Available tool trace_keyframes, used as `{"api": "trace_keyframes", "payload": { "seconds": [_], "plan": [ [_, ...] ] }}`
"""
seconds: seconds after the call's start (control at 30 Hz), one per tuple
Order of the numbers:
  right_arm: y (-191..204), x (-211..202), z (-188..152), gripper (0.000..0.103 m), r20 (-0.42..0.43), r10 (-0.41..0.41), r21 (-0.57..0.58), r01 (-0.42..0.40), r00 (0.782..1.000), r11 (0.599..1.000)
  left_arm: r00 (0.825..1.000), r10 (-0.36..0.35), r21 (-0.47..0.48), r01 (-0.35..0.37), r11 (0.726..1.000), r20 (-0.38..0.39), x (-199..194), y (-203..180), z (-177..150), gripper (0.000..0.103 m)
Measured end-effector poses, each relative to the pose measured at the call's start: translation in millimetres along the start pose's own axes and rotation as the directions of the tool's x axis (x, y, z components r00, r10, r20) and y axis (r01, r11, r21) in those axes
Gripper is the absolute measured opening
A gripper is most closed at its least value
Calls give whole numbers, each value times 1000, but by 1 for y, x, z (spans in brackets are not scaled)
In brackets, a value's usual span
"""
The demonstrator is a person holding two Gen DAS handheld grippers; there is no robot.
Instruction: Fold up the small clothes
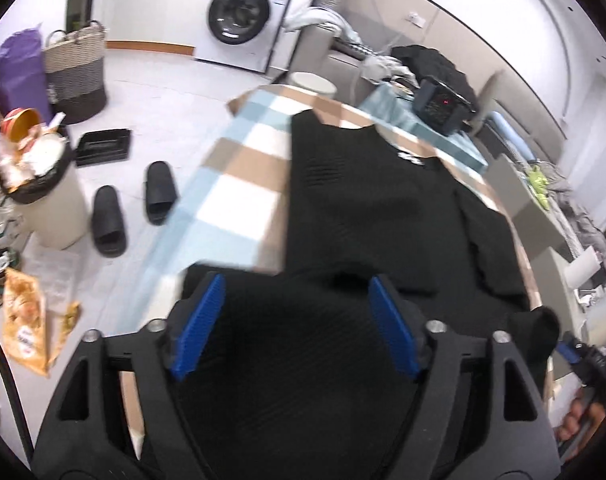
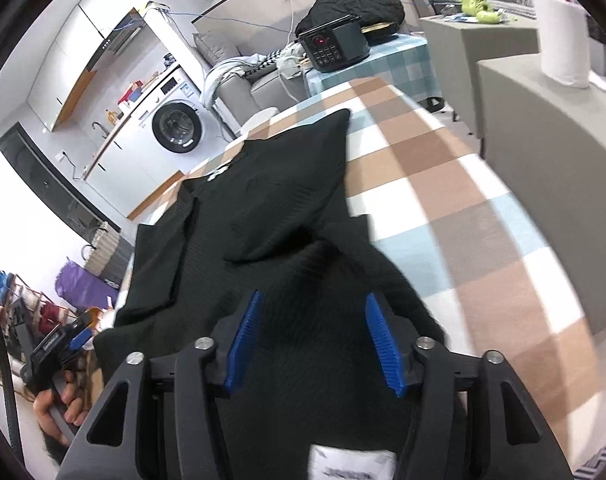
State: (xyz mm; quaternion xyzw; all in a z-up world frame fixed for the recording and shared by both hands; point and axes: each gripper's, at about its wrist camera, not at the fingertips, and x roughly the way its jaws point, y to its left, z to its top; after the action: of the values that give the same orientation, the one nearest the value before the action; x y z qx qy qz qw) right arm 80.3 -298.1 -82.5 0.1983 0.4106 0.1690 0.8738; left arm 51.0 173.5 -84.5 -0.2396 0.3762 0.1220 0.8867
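A black ribbed small garment (image 1: pixel 363 200) lies on the checked tablecloth (image 1: pixel 239 184), its sleeves folded inward. My left gripper (image 1: pixel 297 284) is open, its blue pads (image 1: pixel 201 324) wide apart over the garment's near hem. In the right wrist view the same garment (image 2: pixel 271 208) stretches away across the table (image 2: pixel 443 184). My right gripper (image 2: pixel 313 304) is open over the near end of the cloth, with black fabric lying between its blue pads (image 2: pixel 383 344). A white label (image 2: pixel 351 464) shows near the camera. The left gripper also shows in the right wrist view (image 2: pixel 59 344), held by a hand.
A black device with buttons (image 2: pixel 335 46) and a black bag (image 2: pixel 355 6) sit at the table's far end. On the floor to the left are two black slippers (image 1: pixel 135 212), a full bin (image 1: pixel 43 184), a basket (image 1: pixel 77 68) and a washing machine (image 1: pixel 243 16). Grey boxes (image 2: pixel 551 112) stand at the right.
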Motion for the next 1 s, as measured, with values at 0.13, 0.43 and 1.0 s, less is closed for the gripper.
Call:
{"api": "trace_keyframes", "payload": {
  "seconds": [0.13,0.43,1.0],
  "plan": [
    [-21,-19,-10,67,18,-40,-13,40,999,999,999,49,6,-49,999,-19,-9,26,-26,82],
    [-51,-14,-41,67,-77,-79,12,81,994,997,991,100,47,-96,994,-84,-4,52,-65,82],
    [-35,17,-41,34,-93,-99,-128,87,991,988,995,62,27,-60,998,-79,9,50,-71,7]
  ]
}}
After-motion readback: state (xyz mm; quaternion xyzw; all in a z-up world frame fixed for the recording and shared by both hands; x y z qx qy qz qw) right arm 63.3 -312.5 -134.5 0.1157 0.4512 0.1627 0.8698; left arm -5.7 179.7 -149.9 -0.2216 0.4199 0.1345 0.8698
